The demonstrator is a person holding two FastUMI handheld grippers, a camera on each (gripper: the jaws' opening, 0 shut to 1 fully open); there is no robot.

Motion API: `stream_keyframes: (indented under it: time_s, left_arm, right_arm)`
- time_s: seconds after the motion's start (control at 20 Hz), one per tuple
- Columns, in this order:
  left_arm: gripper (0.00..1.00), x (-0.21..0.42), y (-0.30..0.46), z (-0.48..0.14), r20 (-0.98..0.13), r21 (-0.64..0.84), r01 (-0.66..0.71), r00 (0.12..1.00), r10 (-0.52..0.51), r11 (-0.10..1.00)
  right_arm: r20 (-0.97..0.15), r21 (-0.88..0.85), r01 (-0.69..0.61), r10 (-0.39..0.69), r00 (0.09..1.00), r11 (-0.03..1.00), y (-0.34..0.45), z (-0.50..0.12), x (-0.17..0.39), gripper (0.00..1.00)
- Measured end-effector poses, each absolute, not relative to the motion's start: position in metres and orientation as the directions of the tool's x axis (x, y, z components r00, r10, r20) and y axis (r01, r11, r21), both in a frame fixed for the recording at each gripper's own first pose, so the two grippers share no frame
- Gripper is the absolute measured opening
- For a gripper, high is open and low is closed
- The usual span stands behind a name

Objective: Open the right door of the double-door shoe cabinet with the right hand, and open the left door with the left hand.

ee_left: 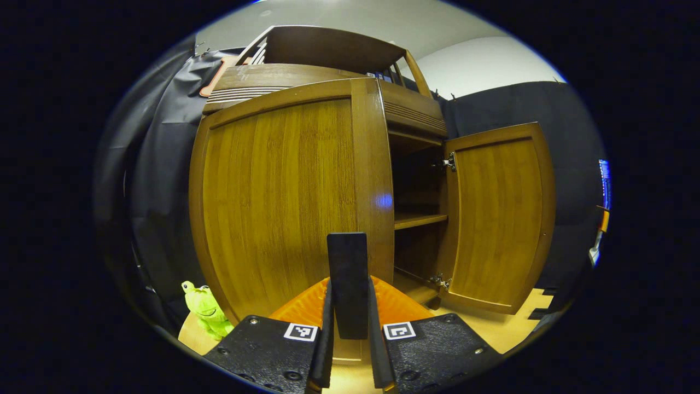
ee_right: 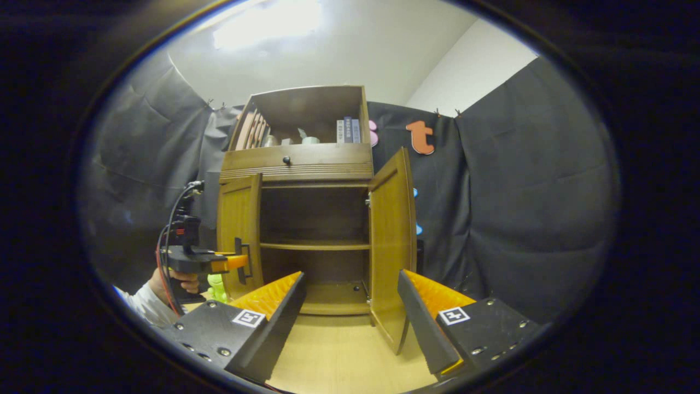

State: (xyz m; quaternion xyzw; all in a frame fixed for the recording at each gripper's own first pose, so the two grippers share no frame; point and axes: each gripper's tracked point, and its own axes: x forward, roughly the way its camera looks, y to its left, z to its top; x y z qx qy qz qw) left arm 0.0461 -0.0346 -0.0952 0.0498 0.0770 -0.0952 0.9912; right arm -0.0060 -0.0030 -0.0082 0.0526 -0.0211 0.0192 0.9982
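Both doors of the cabinet (ee_right: 306, 219) are swung out: right door (ee_right: 391, 246) well open, left door (ee_right: 239, 235) partly, with the left gripper (ee_left: 348, 306) pinched narrow on that door's free edge, so I'd judge the best move is to keep the pinch square and follow the hinge arc outward instead of pulling straight. Right gripper (ee_right: 350, 312) hangs wide and empty in front of the cabinet, clear of the right door. The cabinet stands on a pale wood floor (ee_right: 339, 355) against the black cloth wall (ee_right: 519, 219); a green toy frog (ee_left: 205, 309) sits at the cabinet's lower left, outside the door's swing as far as I can judge.

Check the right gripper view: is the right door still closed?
No. The right door stands swung out, exposing the cabinet's inner shelf.
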Motion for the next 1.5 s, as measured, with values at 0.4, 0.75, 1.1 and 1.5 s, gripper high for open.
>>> stream_keyframes:
  time_s: [0.4,0.75,1.1,1.5]
  left_arm:
    - [0.30,0.005,-0.014,-0.086,-0.163,0.107,0.191,0.971,-0.172,0.976]
    - [0.29,-0.028,0.010,-0.075,-0.168,0.100,0.172,0.974,-0.154,0.980]
    - [0.25,-0.049,0.032,-0.067,-0.137,0.088,0.129,0.984,-0.116,0.988]
    - [0.20,-0.068,0.057,-0.059,-0.128,0.054,0.081,0.989,-0.074,0.995]
  right_arm:
    - [0.040,0.079,-0.037,0.034,0.999,0.996,0.002,-0.005,-0.002,0.99]
    - [0.048,0.083,-0.055,0.051,0.998,0.995,0.020,-0.005,-0.001,0.99]
    - [0.036,0.083,-0.100,0.097,0.995,0.992,0.050,-0.018,0.006,0.99]
    - [0.060,0.094,-0.108,0.103,0.993,0.990,0.058,-0.014,0.010,0.99]
